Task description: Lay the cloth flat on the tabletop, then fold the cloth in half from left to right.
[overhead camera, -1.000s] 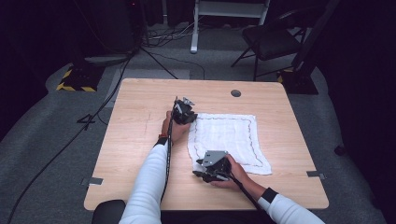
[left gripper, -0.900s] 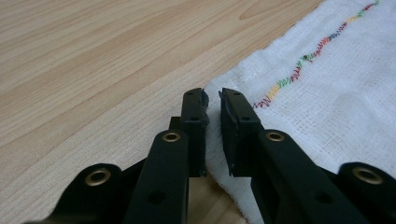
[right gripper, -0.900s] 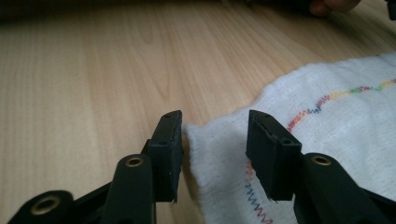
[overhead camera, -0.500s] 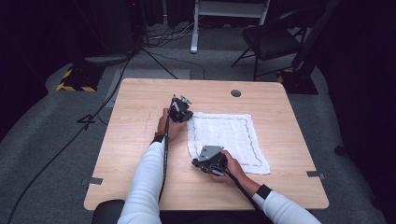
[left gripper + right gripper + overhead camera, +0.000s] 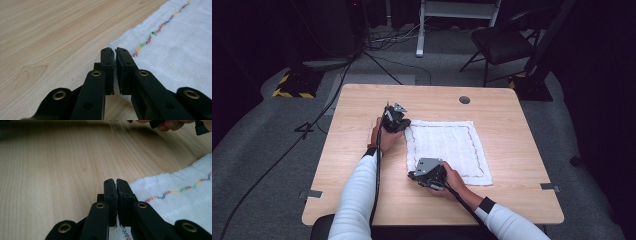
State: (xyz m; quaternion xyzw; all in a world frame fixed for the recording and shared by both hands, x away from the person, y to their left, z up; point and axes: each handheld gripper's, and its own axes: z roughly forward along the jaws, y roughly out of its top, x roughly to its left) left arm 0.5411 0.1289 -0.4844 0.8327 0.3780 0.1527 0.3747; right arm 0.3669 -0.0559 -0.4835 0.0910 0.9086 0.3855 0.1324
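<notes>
A white cloth (image 5: 444, 147) with a multicoloured zigzag stitch near its border lies flat on the wooden table (image 5: 512, 110). My left gripper (image 5: 403, 125) is at the cloth's far left corner, and in the left gripper view the jaws (image 5: 115, 53) are shut on that corner of the cloth (image 5: 175, 45). My right gripper (image 5: 413, 175) is at the near left corner. In the right gripper view its jaws (image 5: 116, 182) are pressed together on the cloth (image 5: 180, 202), with threads showing between the pads.
A round dark grommet (image 5: 464, 99) sits near the table's far edge. Bare wood stretches left of the cloth. Beyond the table a black chair (image 5: 502, 45) and cables (image 5: 377, 60) rest on the grey floor. Tape tabs (image 5: 312, 194) mark the near table edge.
Both hands have shifted a little to the left, and the cloth's left edge has come along with them.
</notes>
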